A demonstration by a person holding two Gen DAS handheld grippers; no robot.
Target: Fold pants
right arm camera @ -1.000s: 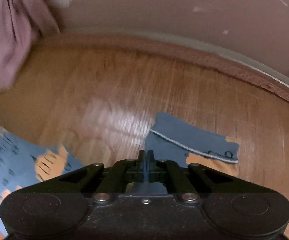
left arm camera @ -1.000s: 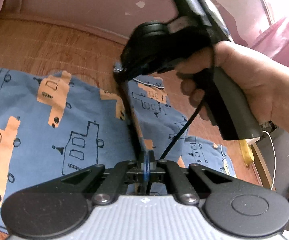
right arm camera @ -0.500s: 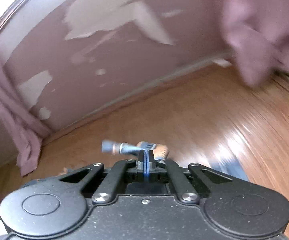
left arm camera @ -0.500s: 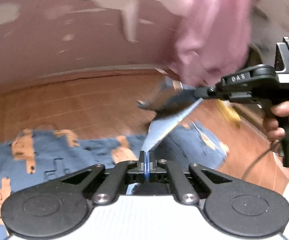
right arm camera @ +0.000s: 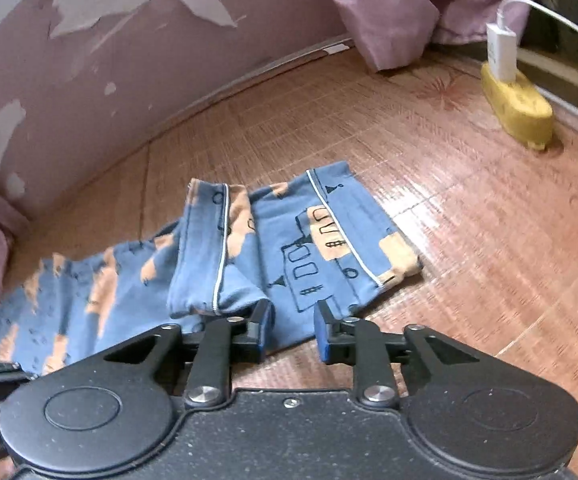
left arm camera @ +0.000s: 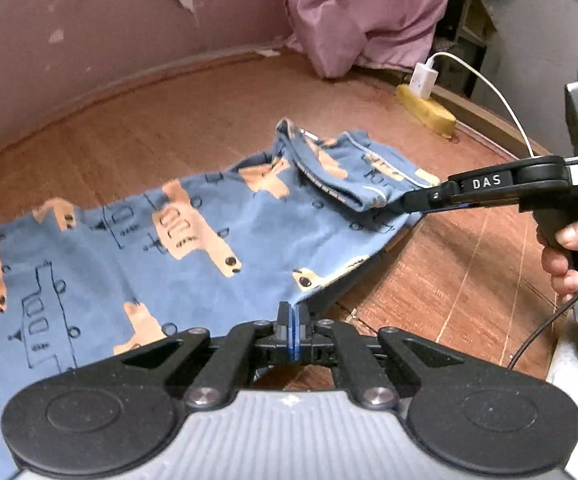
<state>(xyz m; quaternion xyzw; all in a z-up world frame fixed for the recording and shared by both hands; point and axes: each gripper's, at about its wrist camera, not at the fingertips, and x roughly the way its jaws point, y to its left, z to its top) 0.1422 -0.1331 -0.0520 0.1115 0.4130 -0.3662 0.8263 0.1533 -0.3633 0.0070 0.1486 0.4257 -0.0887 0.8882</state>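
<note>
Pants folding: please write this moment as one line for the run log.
stage: fold laid over | pants: on wooden floor | left gripper: shut on pants edge | right gripper: open, at the fold

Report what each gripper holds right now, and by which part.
The left gripper is shut on the pants, pinching an edge of the fabric at its fingertips. The right gripper is open and holds nothing, with the folded-over leg ends lying just ahead.

Wood-pattern floor (right arm camera: 469,240) carries blue printed pants (left arm camera: 149,248), partly folded over. Yellow power strip (right arm camera: 517,112) lies near the wall; pink curtain (right arm camera: 409,12) hem touches floor.
</note>
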